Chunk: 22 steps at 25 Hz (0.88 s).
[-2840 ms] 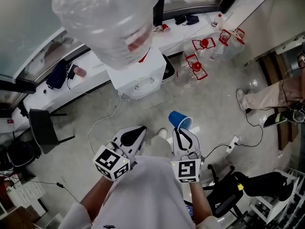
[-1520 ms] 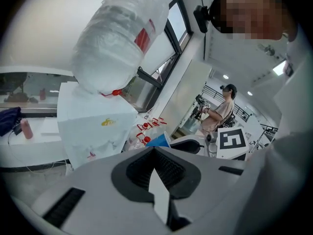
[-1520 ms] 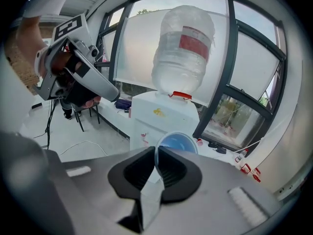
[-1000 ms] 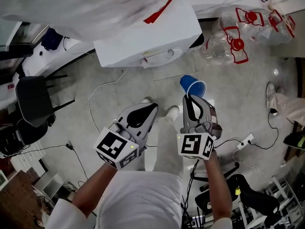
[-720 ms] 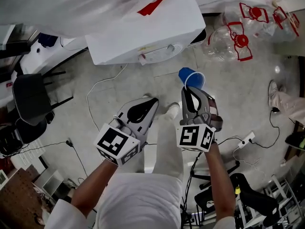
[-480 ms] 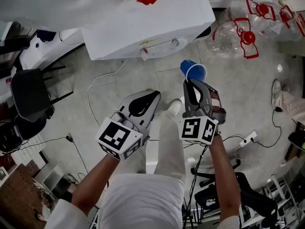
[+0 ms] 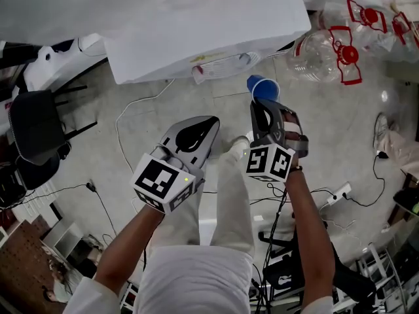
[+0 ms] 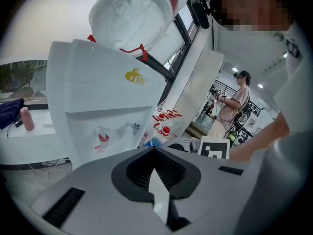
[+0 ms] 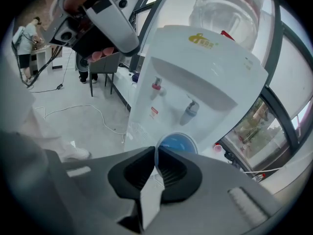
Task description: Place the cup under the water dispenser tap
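Note:
A blue cup (image 7: 263, 87) hangs by its rim in my right gripper (image 7: 264, 107), which is shut on it. In the right gripper view the cup (image 9: 177, 144) sits just in front of the white water dispenser (image 9: 205, 72), below and in front of its red tap (image 9: 156, 86) and grey-blue tap (image 9: 190, 109). My left gripper (image 7: 196, 133) is shut with nothing in it, left of the right one. In the left gripper view the dispenser (image 8: 98, 97), its red tap (image 8: 102, 138) and the cup (image 8: 155, 141) show beyond the left gripper (image 8: 154, 153).
Several clear water bottles with red handles (image 7: 334, 48) lie on the floor right of the dispenser. A black chair (image 7: 33, 129) stands at the left. Cables and a power strip (image 7: 340, 191) cross the floor. A person (image 8: 234, 102) stands in the background.
Both grippers have sunk and drawn nearer the dispenser. The blue cup, still held, has come closer to the dispenser's front.

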Each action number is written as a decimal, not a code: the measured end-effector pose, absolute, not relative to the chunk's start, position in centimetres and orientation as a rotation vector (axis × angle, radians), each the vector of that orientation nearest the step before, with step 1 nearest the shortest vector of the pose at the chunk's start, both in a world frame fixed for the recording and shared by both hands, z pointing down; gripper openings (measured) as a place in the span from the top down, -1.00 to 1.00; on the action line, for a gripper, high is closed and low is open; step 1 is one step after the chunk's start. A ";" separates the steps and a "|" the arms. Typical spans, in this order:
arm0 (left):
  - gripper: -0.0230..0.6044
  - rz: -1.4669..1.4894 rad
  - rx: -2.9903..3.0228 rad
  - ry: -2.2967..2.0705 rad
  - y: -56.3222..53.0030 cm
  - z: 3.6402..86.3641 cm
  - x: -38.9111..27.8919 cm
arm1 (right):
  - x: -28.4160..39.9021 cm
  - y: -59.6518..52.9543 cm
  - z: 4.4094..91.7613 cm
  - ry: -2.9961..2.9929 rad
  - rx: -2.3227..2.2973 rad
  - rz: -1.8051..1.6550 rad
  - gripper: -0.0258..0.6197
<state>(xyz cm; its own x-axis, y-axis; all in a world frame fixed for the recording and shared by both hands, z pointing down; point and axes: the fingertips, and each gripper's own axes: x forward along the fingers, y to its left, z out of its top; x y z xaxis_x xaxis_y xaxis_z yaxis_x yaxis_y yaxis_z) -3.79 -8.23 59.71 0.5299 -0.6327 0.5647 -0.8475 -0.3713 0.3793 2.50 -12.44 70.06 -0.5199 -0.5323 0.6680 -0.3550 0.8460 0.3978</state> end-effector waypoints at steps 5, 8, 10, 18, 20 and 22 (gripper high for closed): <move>0.92 0.458 2.136 -1.195 -8.9 61.1 -3.9 | 1.7 -13.5 72.5 -2.157 0.617 -0.264 0.82; 0.92 0.470 2.147 -1.193 -9.2 61.5 -3.7 | 1.2 -14.0 73.6 -2.150 0.592 -0.274 0.82; 0.92 0.474 2.151 -1.196 -9.4 61.7 -3.7 | 0.8 -14.3 74.3 -2.146 0.573 -0.289 0.82; 0.92 0.489 2.142 -1.218 -9.9 62.7 -4.2 | -0.9 -15.3 77.3 -2.109 0.487 -0.349 0.82; 0.92 0.492 2.142 -1.220 -10.1 62.9 -4.2 | -1.2 -15.7 77.8 -2.100 0.472 -0.366 0.82; 0.92 0.495 2.142 -1.221 -10.2 63.1 -4.2 | -1.5 -16.1 78.2 -2.091 0.460 -0.378 0.82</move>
<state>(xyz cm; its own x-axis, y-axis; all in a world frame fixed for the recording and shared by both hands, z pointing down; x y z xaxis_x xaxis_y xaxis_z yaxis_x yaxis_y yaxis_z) -4.23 -10.16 63.14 0.5033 -0.6333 0.5878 -0.8639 -0.3835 0.3266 -1.53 -16.07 78.21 -0.4968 -0.4619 0.7347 -0.1756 0.8826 0.4361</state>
